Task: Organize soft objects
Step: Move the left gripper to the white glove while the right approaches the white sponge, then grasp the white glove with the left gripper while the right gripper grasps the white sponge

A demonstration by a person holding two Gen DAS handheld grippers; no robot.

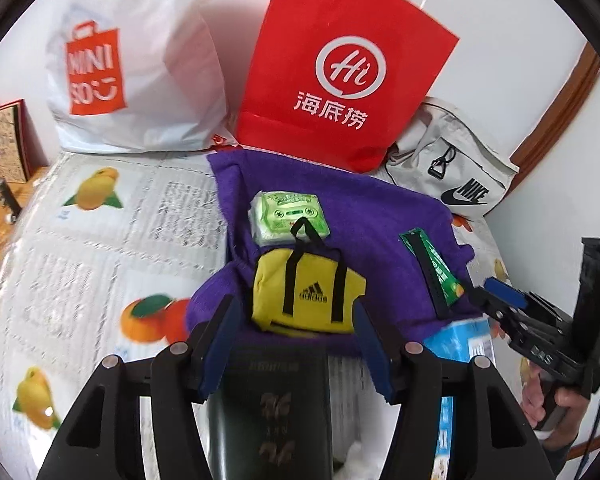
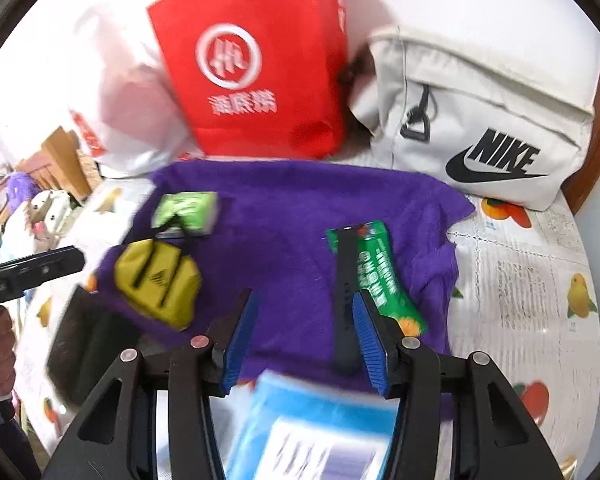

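Note:
A purple towel (image 1: 380, 220) (image 2: 284, 220) lies spread on the table. On it rest a yellow mini duffel bag (image 1: 308, 292) (image 2: 156, 280), a green tissue pack (image 1: 288, 218) (image 2: 184, 212), a green sachet (image 1: 440, 268) (image 2: 380, 276) and a black strap (image 1: 426, 276) (image 2: 346, 300). My left gripper (image 1: 296, 344) is open above a black booklet (image 1: 276, 400) (image 2: 88, 352), just short of the yellow bag. My right gripper (image 2: 304, 340) is open over a blue box (image 2: 312, 432) (image 1: 460, 338), the strap beside its right pad. Neither pair of pads presses on anything.
Along the wall stand a white Miniso bag (image 1: 132, 60), a red paper bag (image 1: 340, 60) (image 2: 260, 60) and a white Nike bag (image 1: 452, 176) (image 2: 480, 128). The table carries a fruit-print cloth (image 1: 100, 240) (image 2: 520, 280). A plush toy and clutter sit at the far left (image 2: 40, 208).

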